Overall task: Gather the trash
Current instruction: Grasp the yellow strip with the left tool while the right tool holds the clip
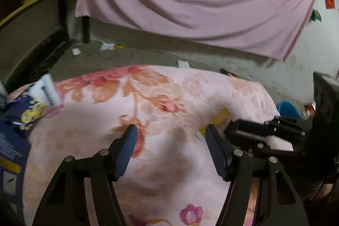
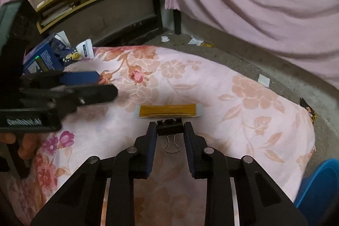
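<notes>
The right tool (image 2: 169,127) points down at a black metal binder clip (image 2: 169,129) lying on the pink floral bedspread (image 2: 243,99). Its two blue-padded fingers (image 2: 150,141) stand on either side of the clip's black body, close against it; whether the pads actually press on it I cannot tell. The clip's wire handle lies between the fingers, toward the camera. Touching the clip's far edge is a flat yellow-brown sachet with a white border (image 2: 169,110), lying crosswise.

The left tool (image 1: 169,135) hangs over the same bedspread (image 1: 180,88), left of the clip, with its fingers well apart and only cloth between them. In its view the right tool (image 1: 254,132) covers the clip, and the sachet (image 1: 220,115) shows just beyond.

Further left of the clip, at the bedspread's edge, sit a crumpled dark blue wrapper with yellow print (image 2: 72,55) and a blue cardboard box (image 2: 45,56). Beyond the bed, scraps of white paper (image 2: 196,41) litter the grey floor (image 2: 233,56) beneath a hanging pink sheet (image 2: 264,3). A blue plastic basin (image 2: 320,183) stands right of the clip, off the bed.
</notes>
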Demonstrator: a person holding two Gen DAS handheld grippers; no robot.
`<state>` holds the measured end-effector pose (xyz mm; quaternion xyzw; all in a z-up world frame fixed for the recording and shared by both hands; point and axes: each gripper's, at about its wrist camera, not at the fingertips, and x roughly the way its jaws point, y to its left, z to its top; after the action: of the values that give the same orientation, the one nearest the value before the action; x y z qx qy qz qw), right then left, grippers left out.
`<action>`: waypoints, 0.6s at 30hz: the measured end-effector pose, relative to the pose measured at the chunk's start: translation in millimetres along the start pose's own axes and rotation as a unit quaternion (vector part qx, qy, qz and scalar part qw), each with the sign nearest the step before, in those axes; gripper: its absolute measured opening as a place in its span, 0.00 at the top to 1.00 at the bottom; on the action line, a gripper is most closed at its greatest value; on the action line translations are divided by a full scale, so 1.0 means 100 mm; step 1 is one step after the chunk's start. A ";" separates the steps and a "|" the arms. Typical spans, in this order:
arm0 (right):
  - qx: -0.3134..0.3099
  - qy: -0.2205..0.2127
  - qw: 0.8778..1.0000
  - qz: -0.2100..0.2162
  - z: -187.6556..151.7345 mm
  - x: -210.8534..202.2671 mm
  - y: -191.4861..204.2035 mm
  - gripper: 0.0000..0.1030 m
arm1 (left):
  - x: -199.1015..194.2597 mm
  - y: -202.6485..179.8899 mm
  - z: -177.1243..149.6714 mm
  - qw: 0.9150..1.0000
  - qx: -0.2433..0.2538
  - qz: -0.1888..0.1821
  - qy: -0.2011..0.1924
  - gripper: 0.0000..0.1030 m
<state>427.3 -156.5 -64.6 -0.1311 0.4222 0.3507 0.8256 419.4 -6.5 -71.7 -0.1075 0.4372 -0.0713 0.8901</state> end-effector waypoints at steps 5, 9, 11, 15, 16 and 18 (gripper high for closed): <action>0.020 -0.014 1.000 -0.017 -0.10 -0.17 -0.17 0.77 | 0.18 -0.21 0.04 0.998 0.050 -0.017 0.032 0.53; 0.046 -0.029 0.998 -0.018 -0.17 -0.27 -0.32 0.77 | 0.37 -0.40 0.06 0.993 0.092 -0.035 0.059 0.67; 0.055 -0.033 0.998 -0.015 -0.19 -0.30 -0.37 0.77 | 0.45 -0.49 0.07 0.991 0.112 -0.030 0.064 0.71; 0.062 -0.035 0.997 -0.016 -0.22 -0.32 -0.41 0.77 | 0.59 -0.61 0.11 0.987 0.143 -0.014 0.072 0.80; 0.062 -0.035 0.997 -0.016 -0.24 -0.33 -0.43 0.77 | 0.62 -0.63 0.11 0.986 0.148 -0.013 0.074 0.82; 0.064 -0.035 0.997 -0.018 -0.27 -0.34 -0.45 0.77 | 0.66 -0.69 0.09 0.983 0.163 -0.014 0.081 0.85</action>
<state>428.5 -218.5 -57.5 -0.0735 0.4124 0.3126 0.8525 464.0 -87.0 -99.0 0.0393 0.4886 -0.1631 0.8562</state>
